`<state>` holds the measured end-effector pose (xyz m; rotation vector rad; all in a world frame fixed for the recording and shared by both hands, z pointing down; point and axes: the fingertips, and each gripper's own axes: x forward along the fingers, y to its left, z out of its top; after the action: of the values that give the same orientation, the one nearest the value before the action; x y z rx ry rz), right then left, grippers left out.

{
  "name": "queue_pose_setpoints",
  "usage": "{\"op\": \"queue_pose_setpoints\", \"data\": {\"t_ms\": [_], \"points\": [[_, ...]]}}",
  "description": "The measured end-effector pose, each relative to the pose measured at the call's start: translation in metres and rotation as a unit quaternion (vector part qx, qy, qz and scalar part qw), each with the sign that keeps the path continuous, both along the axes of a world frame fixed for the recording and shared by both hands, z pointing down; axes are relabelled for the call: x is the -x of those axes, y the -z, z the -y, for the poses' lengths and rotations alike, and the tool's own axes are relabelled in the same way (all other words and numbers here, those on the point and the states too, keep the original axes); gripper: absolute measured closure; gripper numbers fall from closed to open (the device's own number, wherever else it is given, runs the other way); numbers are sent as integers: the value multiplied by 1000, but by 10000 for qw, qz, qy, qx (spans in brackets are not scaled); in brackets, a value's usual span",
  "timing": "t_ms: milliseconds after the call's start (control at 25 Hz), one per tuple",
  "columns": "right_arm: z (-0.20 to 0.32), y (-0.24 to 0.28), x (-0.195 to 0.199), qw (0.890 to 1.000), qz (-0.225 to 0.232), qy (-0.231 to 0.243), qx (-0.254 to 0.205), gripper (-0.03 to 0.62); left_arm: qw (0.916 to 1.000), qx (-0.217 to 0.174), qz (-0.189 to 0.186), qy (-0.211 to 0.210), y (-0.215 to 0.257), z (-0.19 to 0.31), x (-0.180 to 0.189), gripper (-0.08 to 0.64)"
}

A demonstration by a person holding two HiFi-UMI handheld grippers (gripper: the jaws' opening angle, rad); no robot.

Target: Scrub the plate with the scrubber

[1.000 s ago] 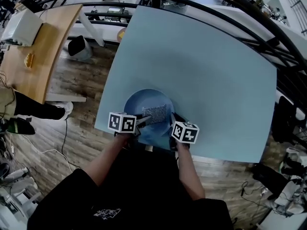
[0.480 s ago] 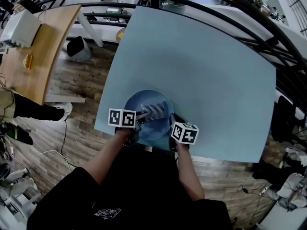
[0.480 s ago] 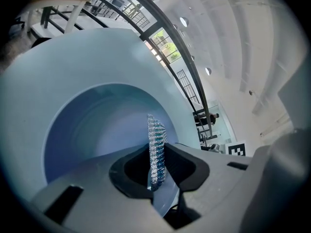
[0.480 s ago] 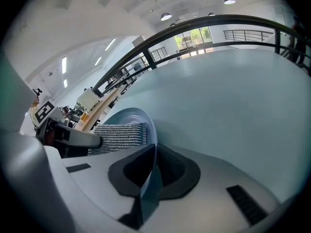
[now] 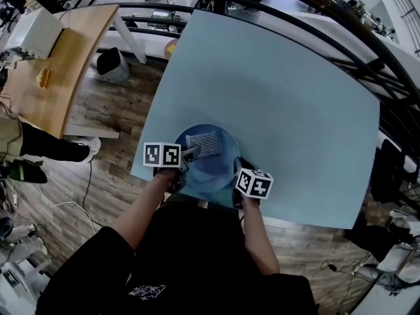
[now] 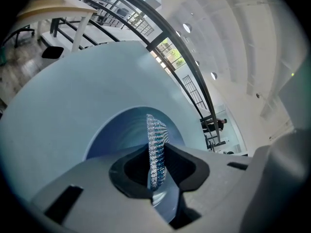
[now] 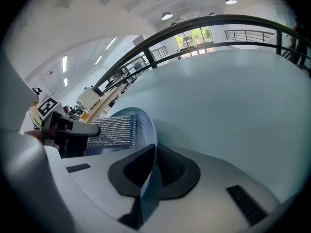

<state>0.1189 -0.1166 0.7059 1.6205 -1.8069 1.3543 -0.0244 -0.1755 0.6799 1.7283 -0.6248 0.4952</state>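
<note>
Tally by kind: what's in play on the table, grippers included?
plate: 1
scrubber: 1
grippers: 2 (left gripper shut on the scrubber, right gripper shut on the plate's rim)
Total: 4

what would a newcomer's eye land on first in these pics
The blue plate sits at the near edge of the pale blue table, with a silvery mesh scrubber on it. The left claw is shut on the scrubber, and the right claw pinches the plate's rim.
</note>
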Motion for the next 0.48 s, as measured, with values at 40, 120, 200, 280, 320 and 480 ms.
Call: {"op": "queue_pose_setpoints", "data": {"t_ms": [40,120,200,280,320,480], "points": [[0,0,0,10000,-12,15,4,572,10000,-7,28,57,1,2,4,476],[0,0,1,10000,-22,56,6,572,9998,-24,71,174,2,4,12,476],[-1,0,0,10000,-21,96,7,572,9995,-29,108,282,2,5,19,476],[0,0,0,9999,-31,126,10,572,9992,-28,145,375,3,5,26,476],[1,0,0,9999,-35,141,10,572,9990,-26,172,420,2,5,29,476],[2,0,0,9998,-47,188,18,572,9974,30,269,664,3,1,45,476]]}}
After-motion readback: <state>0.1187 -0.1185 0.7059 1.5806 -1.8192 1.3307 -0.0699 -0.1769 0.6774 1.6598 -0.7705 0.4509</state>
